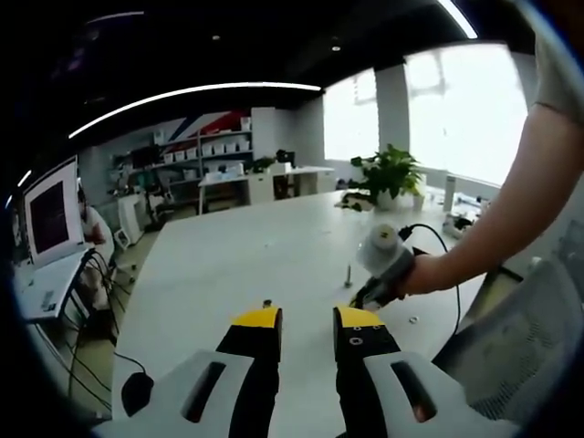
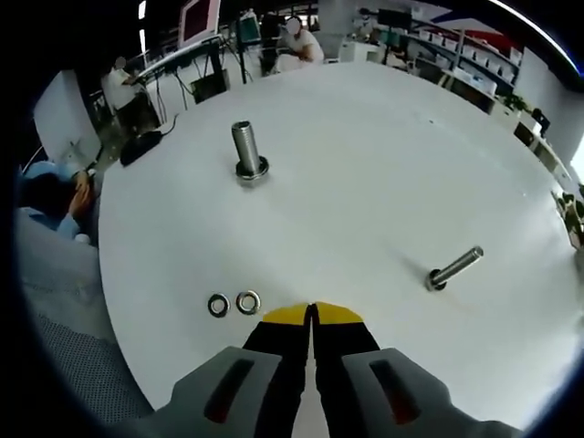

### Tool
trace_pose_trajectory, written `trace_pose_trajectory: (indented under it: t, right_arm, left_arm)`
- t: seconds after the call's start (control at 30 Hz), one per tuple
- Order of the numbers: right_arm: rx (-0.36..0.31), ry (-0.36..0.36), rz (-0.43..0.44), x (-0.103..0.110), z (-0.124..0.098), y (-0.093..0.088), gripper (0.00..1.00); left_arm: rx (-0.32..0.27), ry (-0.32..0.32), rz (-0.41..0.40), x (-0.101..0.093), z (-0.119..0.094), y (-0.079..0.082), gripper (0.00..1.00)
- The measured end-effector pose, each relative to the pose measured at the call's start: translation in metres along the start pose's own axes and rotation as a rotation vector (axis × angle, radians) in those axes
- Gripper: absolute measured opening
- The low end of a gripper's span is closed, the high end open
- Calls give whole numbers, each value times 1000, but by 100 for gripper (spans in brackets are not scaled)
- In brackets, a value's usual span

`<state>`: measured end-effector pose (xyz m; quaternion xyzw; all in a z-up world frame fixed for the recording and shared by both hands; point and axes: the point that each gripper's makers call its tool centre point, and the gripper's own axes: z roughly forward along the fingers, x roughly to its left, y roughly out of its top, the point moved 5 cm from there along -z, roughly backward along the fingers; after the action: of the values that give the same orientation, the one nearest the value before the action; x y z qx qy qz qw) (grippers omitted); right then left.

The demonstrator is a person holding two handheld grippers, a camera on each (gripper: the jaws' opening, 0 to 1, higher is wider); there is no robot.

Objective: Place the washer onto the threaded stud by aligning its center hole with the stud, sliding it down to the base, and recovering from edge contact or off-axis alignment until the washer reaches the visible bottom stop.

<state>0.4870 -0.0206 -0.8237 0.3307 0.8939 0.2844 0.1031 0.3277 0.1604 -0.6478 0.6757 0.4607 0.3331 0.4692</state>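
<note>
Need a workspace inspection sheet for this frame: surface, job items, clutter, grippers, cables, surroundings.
Surface: white table, mostly bare.
Job's things: two washers lying flat side by side near the table edge; left stud upright with a ring at its base; right stud bare.
Clutter: nothing seen near the studs.
Grippers: right gripper shut, empty; left gripper open, empty.
Cables: black cable behind the right gripper.
Surroundings: office, monitor, plant, shelves, seated people.

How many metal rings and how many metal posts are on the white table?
Washers: 2, one beside the other, lying flat near the right tool
Threaded studs: 2, one upright with a collar at its base, one farther right
Total: 4
</note>
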Motion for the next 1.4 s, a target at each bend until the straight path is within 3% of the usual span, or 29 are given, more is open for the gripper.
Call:
trace_pose_trajectory:
  t: [0.4,0.63,0.73,0.9,1.4]
  right_arm:
    - [7,-24,31,-20,-15,-14,3]
    - [10,-5,18,-16,-25,-20,3]
    - [13,7,56,-17,-28,-26,8]
    - [19,8,46,-14,-35,-33,14]
    - [99,15,0,-12,-56,-65,20]
  left_arm:
    - [7,-1,-1,0,1,-1,20]
    - [6,2,-2,0,0,0,20]
    - [4,0,-1,0,0,0,20]
    - [1,-1,-2,0,0,1,20]
    - [-12,-17,-1,-2,-1,3,21]
